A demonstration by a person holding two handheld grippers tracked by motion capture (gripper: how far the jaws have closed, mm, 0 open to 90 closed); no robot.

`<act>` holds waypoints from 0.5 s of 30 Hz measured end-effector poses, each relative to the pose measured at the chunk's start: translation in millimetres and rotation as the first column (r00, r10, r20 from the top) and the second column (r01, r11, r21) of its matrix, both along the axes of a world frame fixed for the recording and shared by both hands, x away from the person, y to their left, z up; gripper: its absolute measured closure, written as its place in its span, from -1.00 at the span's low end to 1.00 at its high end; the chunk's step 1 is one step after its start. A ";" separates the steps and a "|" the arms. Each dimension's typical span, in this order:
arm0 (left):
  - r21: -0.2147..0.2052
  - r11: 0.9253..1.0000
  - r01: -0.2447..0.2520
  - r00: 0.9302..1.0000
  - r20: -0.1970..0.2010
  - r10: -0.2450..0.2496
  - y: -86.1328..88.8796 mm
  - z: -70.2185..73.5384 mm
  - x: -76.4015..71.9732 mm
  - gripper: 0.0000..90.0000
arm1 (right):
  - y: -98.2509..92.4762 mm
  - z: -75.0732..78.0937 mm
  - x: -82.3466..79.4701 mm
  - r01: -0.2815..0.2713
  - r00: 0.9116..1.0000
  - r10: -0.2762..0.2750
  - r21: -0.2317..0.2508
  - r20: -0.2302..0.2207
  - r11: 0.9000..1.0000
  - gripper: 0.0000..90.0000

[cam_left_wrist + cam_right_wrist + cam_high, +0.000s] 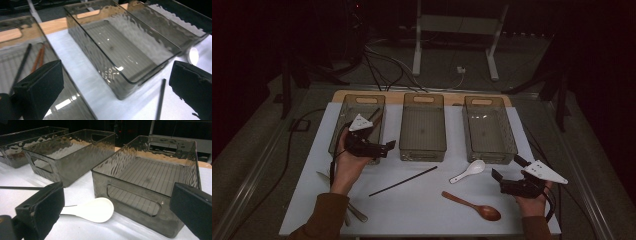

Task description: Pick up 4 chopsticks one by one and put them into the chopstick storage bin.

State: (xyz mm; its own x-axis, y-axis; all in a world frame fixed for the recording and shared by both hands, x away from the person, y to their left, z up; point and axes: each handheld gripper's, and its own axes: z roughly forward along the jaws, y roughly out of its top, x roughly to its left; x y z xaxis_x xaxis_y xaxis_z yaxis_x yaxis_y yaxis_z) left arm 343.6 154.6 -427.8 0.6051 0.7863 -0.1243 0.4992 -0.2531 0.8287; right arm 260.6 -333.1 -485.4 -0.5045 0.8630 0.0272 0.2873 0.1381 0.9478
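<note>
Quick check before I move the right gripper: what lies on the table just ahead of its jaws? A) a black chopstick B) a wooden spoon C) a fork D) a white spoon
D: the white spoon lies between the open jaws of the right gripper, beside the right bin.

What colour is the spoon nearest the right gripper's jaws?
White; the spoon shows best in the right gripper view.

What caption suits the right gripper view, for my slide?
Open right gripper facing a white ceramic spoon beside a smoky clear plastic bin.
</note>
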 end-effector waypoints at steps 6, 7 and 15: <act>0.005 1.000 0.031 0.999 -0.016 -0.031 -8.0 -6.2 -4.5 -0.98 | -0.1 0.0 0.0 0.000 1.000 0.000 0.000 0.001 1.000 -1.00; 0.008 0.999 0.036 0.999 -0.019 -0.036 -9.3 -7.5 -5.3 -0.98 | -0.2 0.0 0.0 0.000 1.000 0.000 0.000 0.001 1.000 -1.00; 0.026 0.996 0.087 0.995 -0.052 -0.085 -22.5 -20.8 -13.2 -0.98 | -0.4 0.1 0.0 0.000 1.000 0.000 0.000 0.000 1.000 -1.00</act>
